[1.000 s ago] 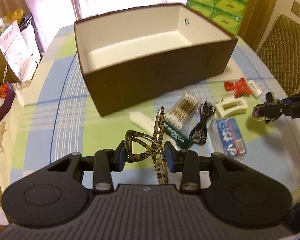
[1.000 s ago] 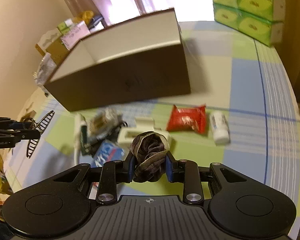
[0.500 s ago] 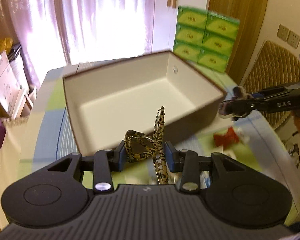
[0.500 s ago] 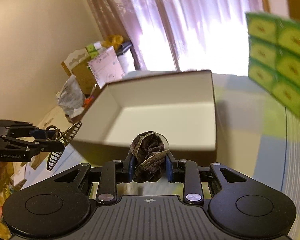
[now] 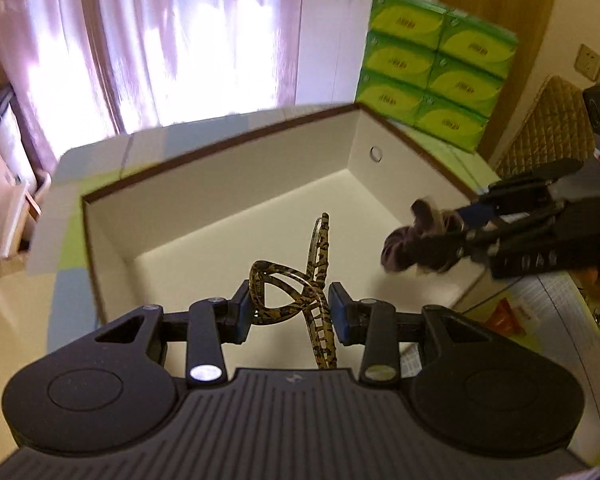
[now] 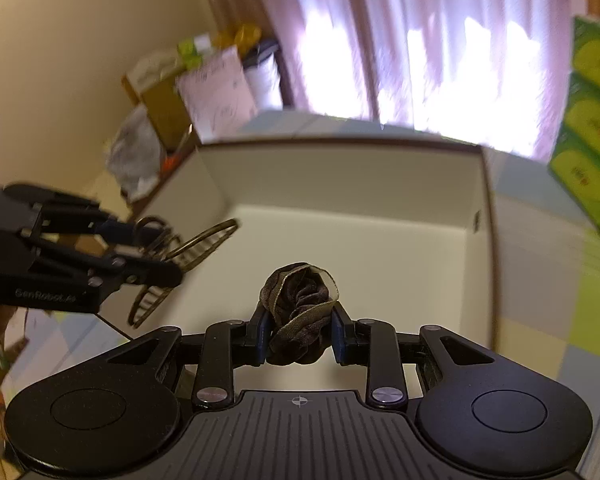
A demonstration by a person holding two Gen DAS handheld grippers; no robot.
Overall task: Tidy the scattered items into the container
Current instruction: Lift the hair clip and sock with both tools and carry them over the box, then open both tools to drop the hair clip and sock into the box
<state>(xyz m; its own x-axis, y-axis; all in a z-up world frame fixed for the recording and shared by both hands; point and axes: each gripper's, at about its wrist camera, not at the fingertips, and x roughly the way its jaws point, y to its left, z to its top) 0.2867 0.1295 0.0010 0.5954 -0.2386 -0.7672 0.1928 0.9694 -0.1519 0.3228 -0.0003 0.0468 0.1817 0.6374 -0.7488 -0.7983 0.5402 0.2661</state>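
Overhead, left claw (image 5: 288, 312) tight around a leopard hair clip (image 5: 300, 280), right claw (image 6: 300, 334) around a scrunchie (image 6: 300, 304), above the box (image 5: 228, 208).

Left wrist camera sits behind its own fingers, close above the near edge of the open box (image 5: 228, 216), looking down and forward into it toward the curtained window (image 5: 160, 40). Right wrist camera does likewise from the box's right side, facing left across the interior. Both views share the box's pale interior and the window; each camera catches the opposite gripper at its frame edge.
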